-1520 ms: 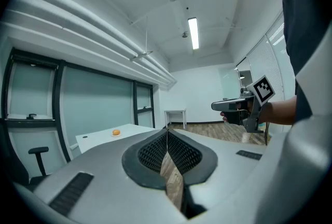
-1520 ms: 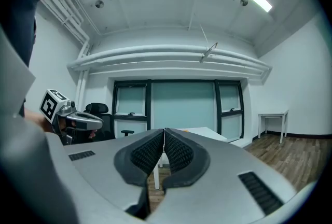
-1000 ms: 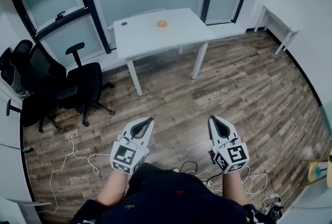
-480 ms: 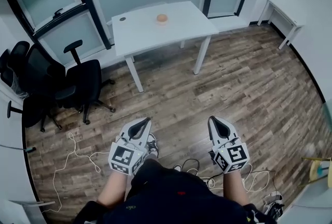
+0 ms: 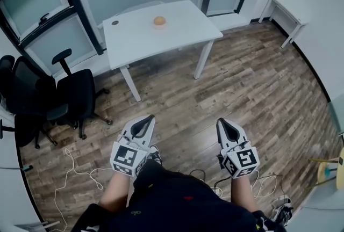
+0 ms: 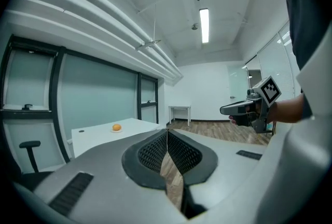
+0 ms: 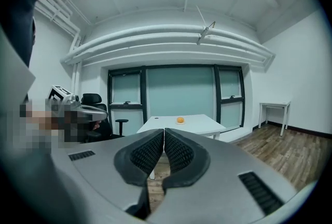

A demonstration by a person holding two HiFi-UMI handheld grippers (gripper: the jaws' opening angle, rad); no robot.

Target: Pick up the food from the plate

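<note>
The left hand-held gripper [image 5: 143,125] and right hand-held gripper [image 5: 227,129] were held side by side, jaws closed on nothing, aimed toward 12 o'clock. The food [image 5: 159,21] sat well apart on the tabletop [image 5: 185,24].

This is a bare office room. A white rectangular desk [image 5: 161,32] stands on a brown wood-plank floor [image 5: 247,80], with black swivel office chairs [image 5: 75,91] grouped beside it. Tall dark-framed frosted glass panels [image 5: 40,27] line the far wall, a small white side table [image 5: 280,13] stands against the white side wall, and a long strip light [image 6: 204,25] runs along the ceiling.
</note>
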